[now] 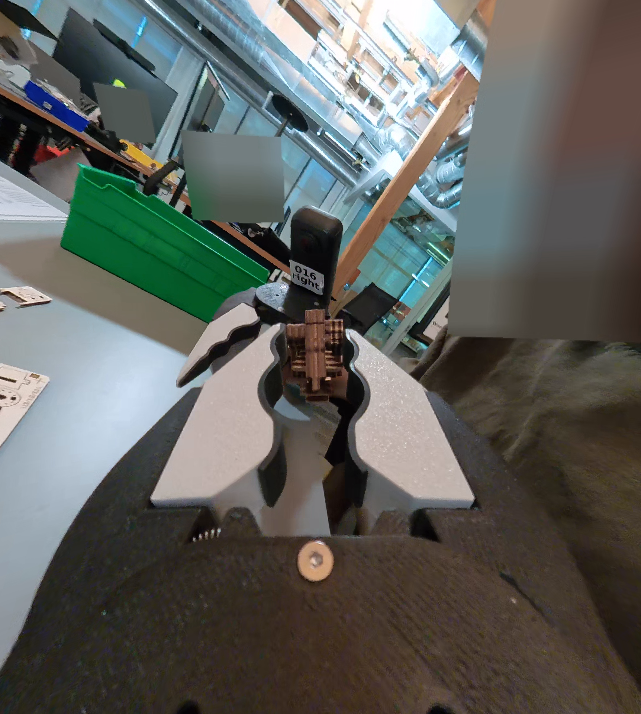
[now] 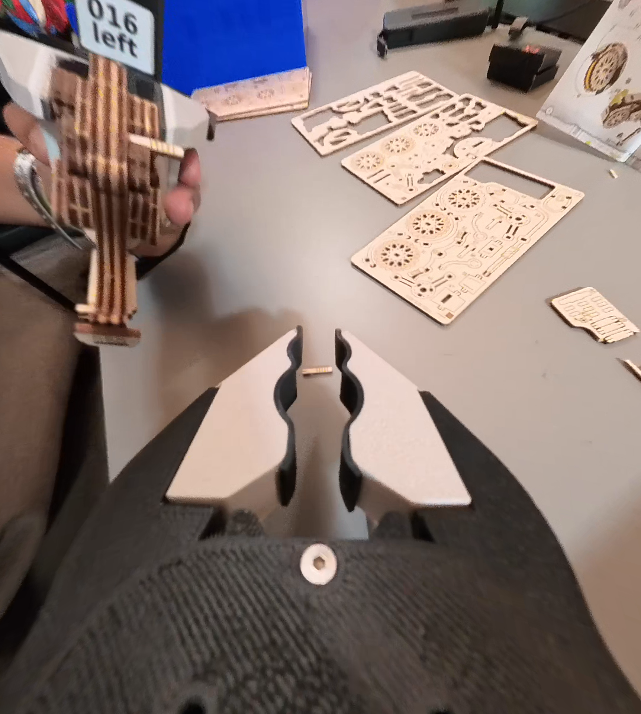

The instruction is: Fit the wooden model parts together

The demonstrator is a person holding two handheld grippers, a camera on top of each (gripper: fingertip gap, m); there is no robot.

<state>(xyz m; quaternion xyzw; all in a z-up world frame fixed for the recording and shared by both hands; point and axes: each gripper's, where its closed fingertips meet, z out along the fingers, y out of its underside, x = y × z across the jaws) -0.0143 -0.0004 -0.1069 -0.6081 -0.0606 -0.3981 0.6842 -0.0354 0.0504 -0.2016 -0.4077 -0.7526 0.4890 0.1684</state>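
My left gripper is shut on a brown layered wooden model and holds it up off the grey table. In the right wrist view the same model hangs at the upper left between the left gripper's pale fingers, with a person's hand behind it. My right gripper is open and empty, low over the table. A small wooden pin lies on the table between its fingertips. One of the right gripper's fingers shows beyond the model in the left wrist view.
Several flat wooden part sheets and loose cut pieces lie to the right. An instruction booklet, a black device and a blue box stand behind. A green bin sits at the table's far side. Tip to tip, the grippers are about 11 cm apart. The right tips stand about 35 cm off the black device.
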